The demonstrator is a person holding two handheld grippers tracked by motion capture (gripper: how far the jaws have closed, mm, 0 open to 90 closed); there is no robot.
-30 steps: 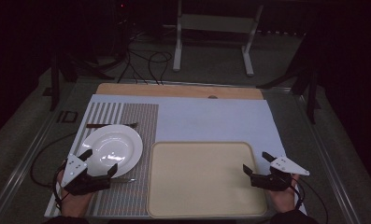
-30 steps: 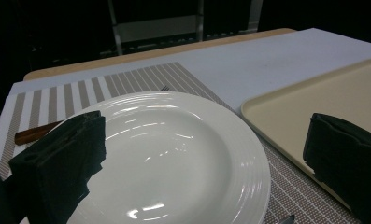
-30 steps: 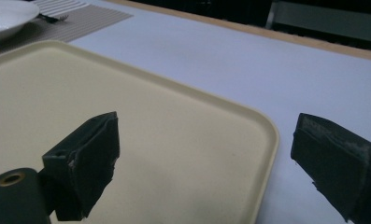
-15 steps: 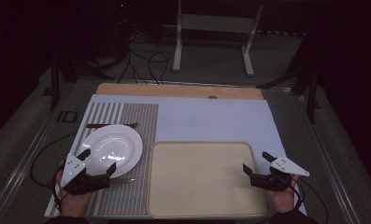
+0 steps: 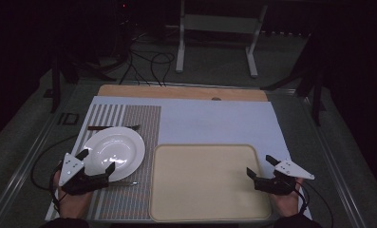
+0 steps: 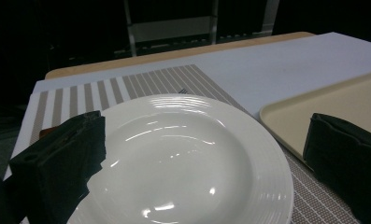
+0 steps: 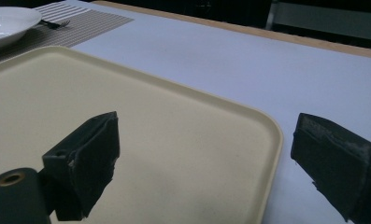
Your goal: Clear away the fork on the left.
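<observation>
A white plate (image 5: 114,151) rests on a striped placemat (image 5: 129,118) at the left. My left gripper (image 5: 97,160) hovers open at the plate's near rim. In the left gripper view the plate (image 6: 183,158) lies between the two wide-apart jaws of that gripper (image 6: 206,135), and nothing is gripped. A bare beige tray (image 5: 210,183) lies front and centre. My right gripper (image 5: 259,165) is open at its right edge. In the right gripper view the tray's corner (image 7: 248,121) sits between the spread jaws of this gripper (image 7: 206,135).
A fork (image 5: 114,127) lies behind the plate and a thin utensil (image 5: 124,183) in front of it. A pale mat (image 5: 214,123) covers the table up to a wooden strip (image 5: 181,92) at the back. Cables and a metal stand (image 5: 214,33) are on the floor beyond.
</observation>
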